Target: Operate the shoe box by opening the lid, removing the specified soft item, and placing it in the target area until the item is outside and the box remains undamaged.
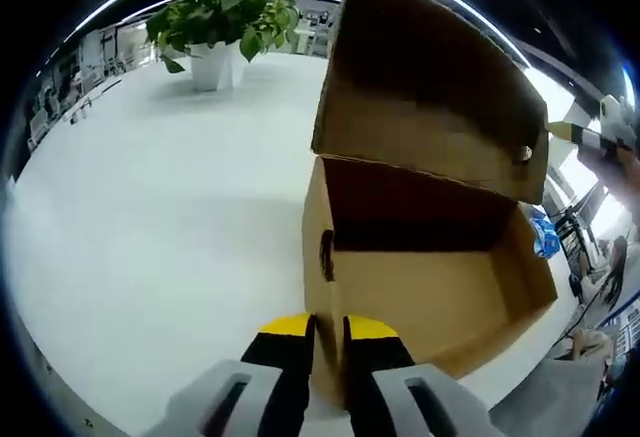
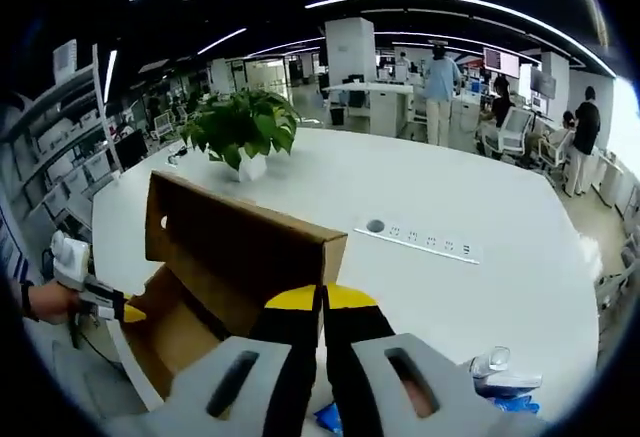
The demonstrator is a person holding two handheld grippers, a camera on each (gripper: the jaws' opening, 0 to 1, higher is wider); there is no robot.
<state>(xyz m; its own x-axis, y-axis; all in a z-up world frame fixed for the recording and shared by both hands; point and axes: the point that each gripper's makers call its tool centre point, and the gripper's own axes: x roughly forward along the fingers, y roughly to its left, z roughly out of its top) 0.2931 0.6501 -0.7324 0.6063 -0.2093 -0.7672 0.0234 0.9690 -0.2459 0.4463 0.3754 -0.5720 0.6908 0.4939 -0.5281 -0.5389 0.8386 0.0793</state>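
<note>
Brown cardboard shoe box (image 1: 430,297) sits open on the white bench (image 1: 150,217); left tongs (image 1: 328,332) pinch its wall, right tongs (image 2: 321,302) clamp its raised lid (image 2: 240,247).

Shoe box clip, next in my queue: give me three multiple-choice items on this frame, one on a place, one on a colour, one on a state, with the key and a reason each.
1. Where does the plant stand relative to the box?
A. Inside the box
B. On the table beyond the box
C. On the floor

2. What colour are the tips of the left gripper?
A. Yellow
B. Red
C. Green

3. What state is the lid in?
A. Taped shut
B. Torn off, lying flat
C. Raised, the box open

Key:
1 B: in the left gripper view the pot stands on the white table behind the box.
2 A: yellow caps top the black jaws.
3 C: the lid stands up and the bare inside shows.
</note>
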